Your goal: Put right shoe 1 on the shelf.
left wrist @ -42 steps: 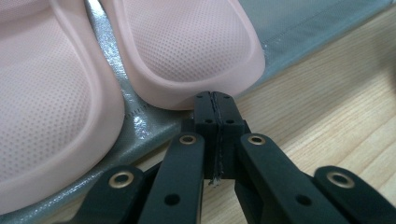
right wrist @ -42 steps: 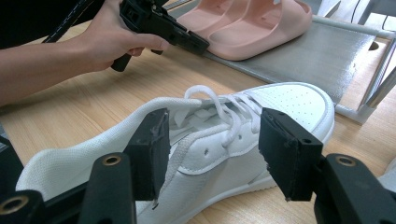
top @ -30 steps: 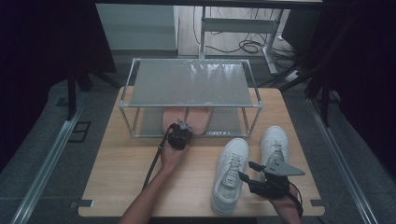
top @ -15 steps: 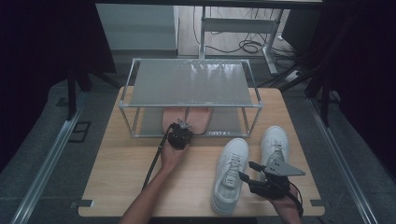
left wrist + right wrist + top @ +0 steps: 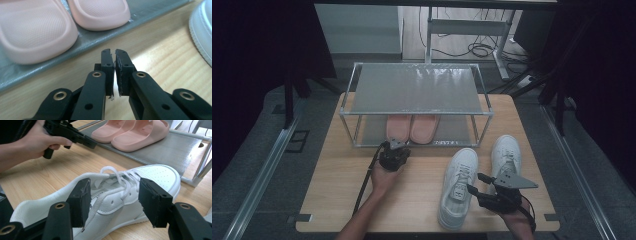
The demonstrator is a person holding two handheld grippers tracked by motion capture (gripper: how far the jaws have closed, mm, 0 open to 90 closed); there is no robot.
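**Left gripper off slippers, right gripper straddling sneaker**

Left gripper (image 5: pixel 395 150) sits on the table (image 5: pixel 337 200) just in front of the rack (image 5: pixel 417 90); its jaws have just been opening, now a thin slit apart, nothing between them. Pink slippers (image 5: pixel 412 127) lie side by side on the rack's lower shelf. Right gripper (image 5: pixel 113 202) has jaws wide apart on either side of the near white sneaker (image 5: pixel 150 177), pads not pressing. Second sneaker (image 5: pixel 506 155) lies just beside it.

A wooden table (image 5: pixel 337 200) bears a shoe rack (image 5: pixel 417 90) and two white sneakers (image 5: pixel 458 186).
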